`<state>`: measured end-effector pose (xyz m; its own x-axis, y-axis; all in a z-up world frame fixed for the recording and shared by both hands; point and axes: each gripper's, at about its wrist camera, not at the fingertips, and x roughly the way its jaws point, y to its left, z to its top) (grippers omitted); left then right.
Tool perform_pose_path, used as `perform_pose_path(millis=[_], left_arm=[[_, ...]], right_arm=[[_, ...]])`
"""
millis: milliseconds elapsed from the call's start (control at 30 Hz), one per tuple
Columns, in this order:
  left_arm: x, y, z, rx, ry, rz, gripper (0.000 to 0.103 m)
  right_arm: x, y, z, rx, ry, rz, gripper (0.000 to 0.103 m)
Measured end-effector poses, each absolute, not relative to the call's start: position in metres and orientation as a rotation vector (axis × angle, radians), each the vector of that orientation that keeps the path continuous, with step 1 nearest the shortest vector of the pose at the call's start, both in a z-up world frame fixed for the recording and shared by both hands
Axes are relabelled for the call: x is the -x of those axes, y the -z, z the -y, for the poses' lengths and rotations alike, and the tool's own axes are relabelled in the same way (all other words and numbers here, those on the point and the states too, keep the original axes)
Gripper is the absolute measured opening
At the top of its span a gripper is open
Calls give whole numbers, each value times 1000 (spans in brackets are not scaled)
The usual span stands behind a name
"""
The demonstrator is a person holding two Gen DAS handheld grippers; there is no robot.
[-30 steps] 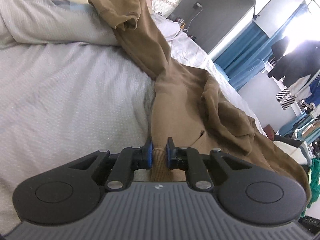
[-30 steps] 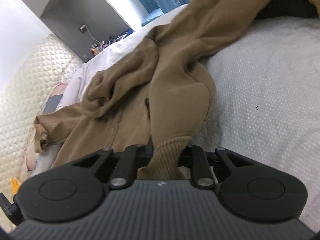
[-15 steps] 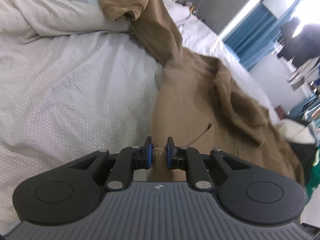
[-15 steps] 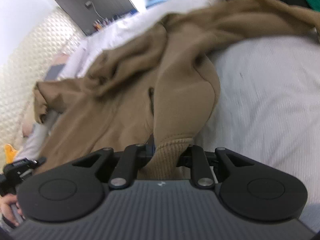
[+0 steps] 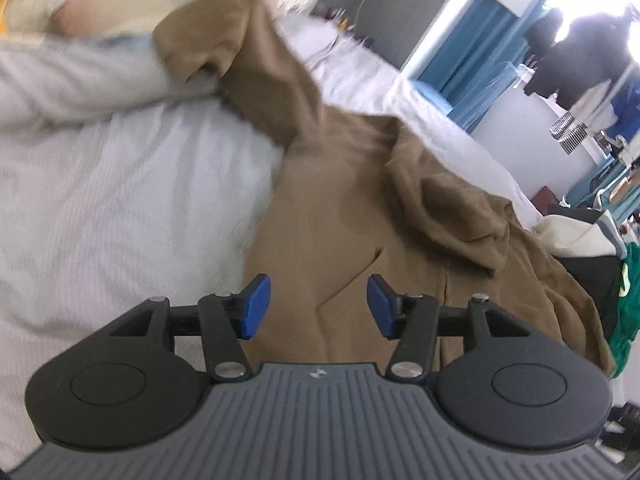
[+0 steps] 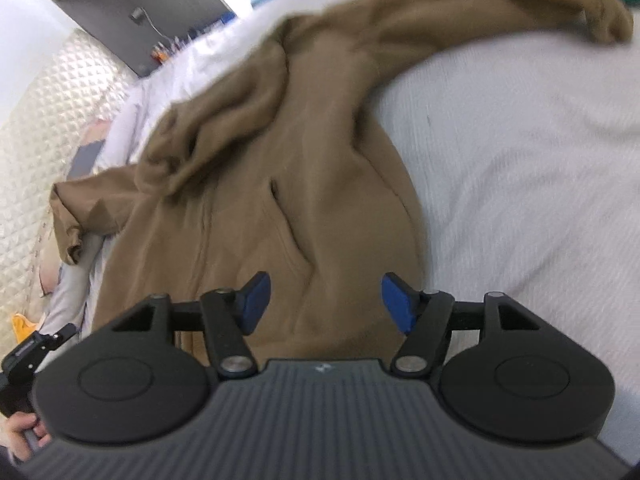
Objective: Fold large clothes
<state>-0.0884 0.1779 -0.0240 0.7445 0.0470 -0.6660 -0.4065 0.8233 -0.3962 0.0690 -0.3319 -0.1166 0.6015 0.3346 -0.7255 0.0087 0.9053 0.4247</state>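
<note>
Bedding, pale grey-white, fills the left half of the left wrist view [image 5: 120, 208] and the right half of the right wrist view, and both stretches lie bare. One brown hooded jacket [image 5: 340, 216] lies spread on the bed. In the left wrist view its left edge runs from the frame centre down to the lower middle, and one sleeve [image 5: 248, 52] reaches to the upper left. In the right wrist view its right edge curves down the middle, and the other sleeve [image 6: 520, 8] stretches to the upper right corner. The hood [image 5: 452, 216] sits bunched right of centre in the left wrist view.

Two grippers show, one per view. The left gripper [image 5: 318, 306] has its fingers spread, blue pads [image 5: 256, 306] apart above the jacket's lower part, pinching nothing. The right gripper [image 6: 326, 304] is also spread wide over the fabric, with nothing held. A heap of other clothes [image 5: 600, 264] sits at the right edge of the left wrist view.

A second ago each gripper was pinching the jacket's ribbed hem; both jaws have just been opening and the hem has dropped out of them.
</note>
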Motion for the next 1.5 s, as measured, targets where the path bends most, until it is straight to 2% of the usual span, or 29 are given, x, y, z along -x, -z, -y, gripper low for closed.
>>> perform_pose_path(millis=[333,633,800,900,1167,1500], left_arm=[[-14,9,-104,426,-170,-639,59],[-111,60,-86,320,-108,-594,59],[-145,96,-100,365,-106,-618,58],[-159,114,-102,355,-118,-643,56],[-188,160,-106,358,-113,-761,55],[-172,144,-108,352,-105,-714,55]], right_arm=[[-138,105,260,-334,-290,-740,65],[-217,143,207,-248,-399,-636,63],[-246,163,203,-221,-450,-593,53],[-263,173,196,-177,-472,-564,46],[-292,221,178,-103,-473,-671,45],[-282,212,184,-109,-452,-678,43]])
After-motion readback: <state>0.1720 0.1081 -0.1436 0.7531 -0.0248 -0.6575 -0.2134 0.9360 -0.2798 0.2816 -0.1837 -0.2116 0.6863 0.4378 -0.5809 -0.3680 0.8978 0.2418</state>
